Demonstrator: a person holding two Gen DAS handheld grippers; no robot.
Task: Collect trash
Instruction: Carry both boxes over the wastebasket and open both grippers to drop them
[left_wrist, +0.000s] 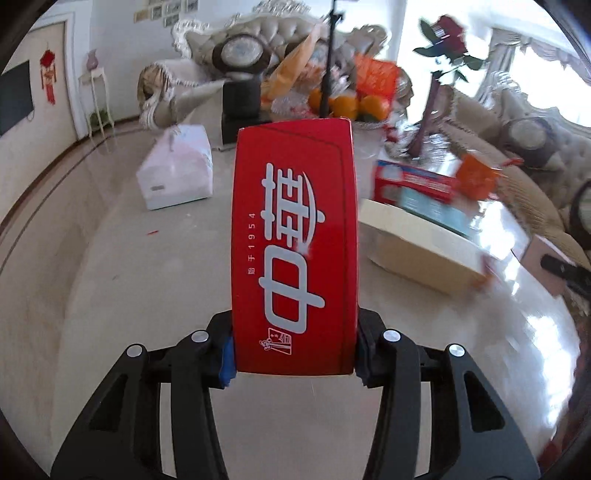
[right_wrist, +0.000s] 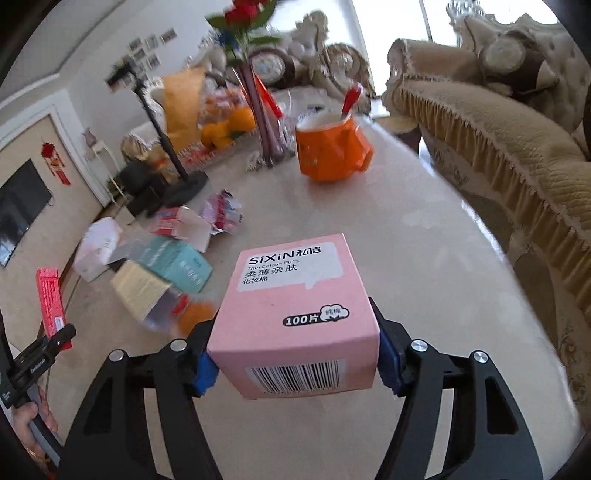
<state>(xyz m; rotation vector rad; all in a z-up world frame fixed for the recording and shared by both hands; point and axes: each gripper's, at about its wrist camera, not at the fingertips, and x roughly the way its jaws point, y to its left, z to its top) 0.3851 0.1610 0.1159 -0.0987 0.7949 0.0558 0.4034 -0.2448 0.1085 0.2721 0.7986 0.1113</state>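
A long marble table (right_wrist: 424, 236) filled the middle of the room, with a tufted beige sofa (right_wrist: 517, 155) close along its far edge. On the table lay a loose heap of empty packaging: a cream carton (left_wrist: 424, 251), a red and teal box (left_wrist: 417, 184) leaning on it, a white tissue pack (left_wrist: 177, 166) off by itself, and a crumpled wrapper (right_wrist: 221, 210) nearer the vase. A fruit bowl of oranges (left_wrist: 354, 105) stood at the far end, beside a tall purple vase (right_wrist: 264, 122) holding red roses. An orange mug (right_wrist: 332, 147) with a spoon in it sat just beside the vase, apart from the litter.

The left gripper (left_wrist: 295, 354) was clamped on a red carton (left_wrist: 295, 243) printed with large white characters, its blue pads pressed to both long sides, and the carton was raised off the table, above the marble. The right gripper (right_wrist: 295, 362) was closed around a pink cotton-pad box (right_wrist: 295, 314), one pad on each side, barcode end facing the camera, and that box too was lifted clear of the tabletop, near the heap.
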